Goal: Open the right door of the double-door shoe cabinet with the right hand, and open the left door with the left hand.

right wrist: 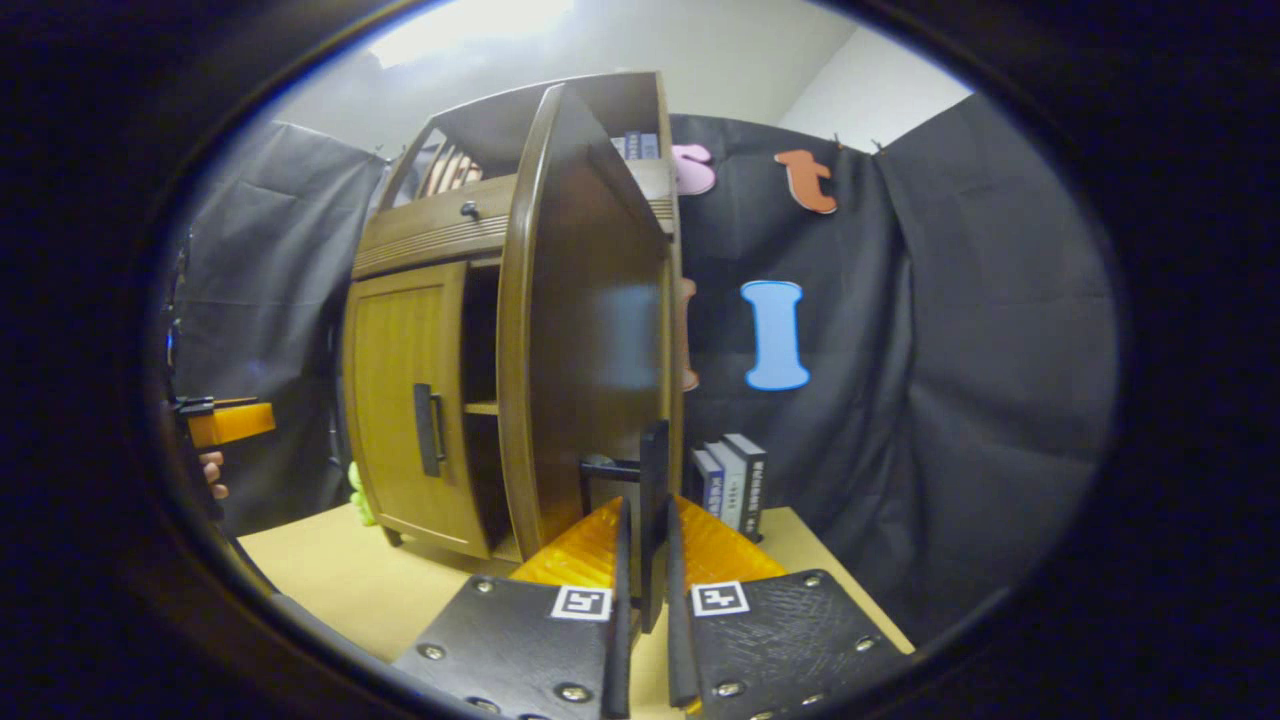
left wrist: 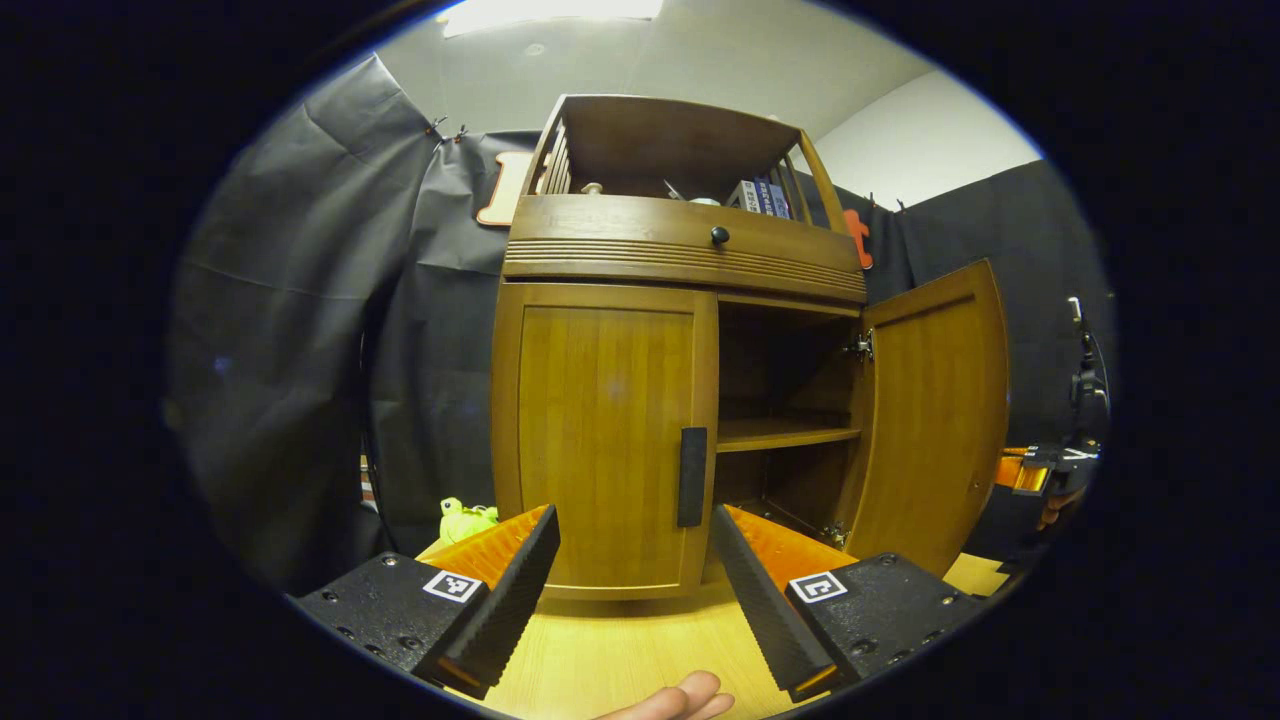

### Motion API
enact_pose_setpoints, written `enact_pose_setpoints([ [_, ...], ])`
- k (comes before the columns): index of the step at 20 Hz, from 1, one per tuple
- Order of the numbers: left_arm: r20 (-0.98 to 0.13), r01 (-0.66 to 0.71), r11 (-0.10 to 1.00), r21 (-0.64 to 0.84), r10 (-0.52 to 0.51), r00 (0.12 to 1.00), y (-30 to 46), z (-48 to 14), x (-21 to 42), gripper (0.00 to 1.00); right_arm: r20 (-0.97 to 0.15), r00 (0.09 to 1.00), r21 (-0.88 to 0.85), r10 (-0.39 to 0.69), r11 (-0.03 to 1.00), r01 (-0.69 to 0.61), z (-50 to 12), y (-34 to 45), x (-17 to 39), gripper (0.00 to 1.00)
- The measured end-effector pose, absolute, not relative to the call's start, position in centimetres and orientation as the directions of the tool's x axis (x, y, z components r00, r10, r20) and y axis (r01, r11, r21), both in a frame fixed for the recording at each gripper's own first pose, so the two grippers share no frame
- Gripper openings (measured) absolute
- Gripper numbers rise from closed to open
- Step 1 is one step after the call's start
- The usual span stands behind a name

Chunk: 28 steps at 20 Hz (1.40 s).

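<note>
1. Black cloth is hanging behind the wooden shoe cabinet (left wrist: 680,330), which is standing on a pale wooden table (left wrist: 620,650).
2. In the left gripper view, the right door (left wrist: 935,420) is standing swung out past the shelf (left wrist: 785,433), while the left door (left wrist: 605,440) is sitting flush in its frame.
3. In the right gripper view, the right gripper (right wrist: 642,560) is clamping the right door's handle (right wrist: 652,480), with a finger pressing on each side of the dark bar.
4. The left gripper (left wrist: 633,560) is hovering just in front of the left door, jaws spread wide and holding nothing; the left door's handle (left wrist: 692,476) is lining up between the fingers.
5. Judged step in hand: taking hold of the left handle. Advancing the left gripper straight forward until the bar is sitting between the pads is advisable, then closing fully before pulling.
6. Pulling should be following the door's arc about its left-edge hinges; a straight tug may be slipping the pads off the bar.
7. The right gripper should be keeping the right door out of the left door's swing.
8. Books (right wrist: 735,480) are standing beside the cabinet and more are sitting on its top shelf; their spine lettering is too small to read. Square coded markers (left wrist: 452,586) are sitting on the gripper bodies.
</note>
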<state>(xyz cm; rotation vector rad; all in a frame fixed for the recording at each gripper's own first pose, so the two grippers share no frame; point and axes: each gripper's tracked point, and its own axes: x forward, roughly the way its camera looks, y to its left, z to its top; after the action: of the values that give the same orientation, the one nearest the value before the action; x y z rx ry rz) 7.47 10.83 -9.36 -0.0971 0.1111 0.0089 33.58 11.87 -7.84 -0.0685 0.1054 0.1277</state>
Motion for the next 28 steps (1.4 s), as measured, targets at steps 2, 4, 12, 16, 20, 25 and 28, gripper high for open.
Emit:
enact_pose_setpoints([
  [2, -0.120, -0.016, 0.995, -0.099, 0.004, 0.993, 10.8, -9.7, 7.8, 0.92, -0.100, 0.990, -0.051, 0.097, 0.993, -0.103, -7.5, 10.4, 33.7, 0.11],
  [4, -0.127, -0.019, 0.996, -0.093, 0.007, 0.992, 10.8, -10.0, 8.1, 0.92, -0.096, 0.991, -0.040, 0.093, 0.994, -0.098, -7.4, 9.8, 33.6, 0.12],
  [12, -0.185, 0.002, 0.997, -0.084, -0.017, 0.983, 9.5, -12.7, 10.1, 0.96, -0.091, 0.995, -0.078, 0.028, 0.996, -0.035, -7.8, 7.1, 33.9, 0.67],
  [16, -0.207, 0.060, 0.994, -0.092, -0.078, 0.975, 7.8, -14.1, 12.4, 0.93, -0.095, 0.995, -0.098, 0.022, 0.995, -0.031, -7.6, 6.5, 33.4, 0.83],
  [20, -0.233, 0.100, 0.989, -0.111, -0.124, 0.965, 6.4, -16.3, 15.6, 0.96, -0.068, 0.998, -0.132, -0.019, 0.991, 0.009, -6.8, 3.9, 31.9, 0.83],
  [25, -0.212, 0.080, 0.992, -0.101, -0.100, 0.972, 6.2, -16.8, 20.3, 0.96, -0.054, 0.998, -0.139, -0.011, 0.990, 0.003, -6.3, 3.5, 29.1, 0.85],
  [28, -0.195, 0.061, 0.994, -0.091, -0.077, 0.978, 6.1, -16.5, 22.9, 0.92, -0.036, 0.999, -0.171, -0.019, 0.985, 0.013, -5.6, 4.6, 27.3, 0.87],
])
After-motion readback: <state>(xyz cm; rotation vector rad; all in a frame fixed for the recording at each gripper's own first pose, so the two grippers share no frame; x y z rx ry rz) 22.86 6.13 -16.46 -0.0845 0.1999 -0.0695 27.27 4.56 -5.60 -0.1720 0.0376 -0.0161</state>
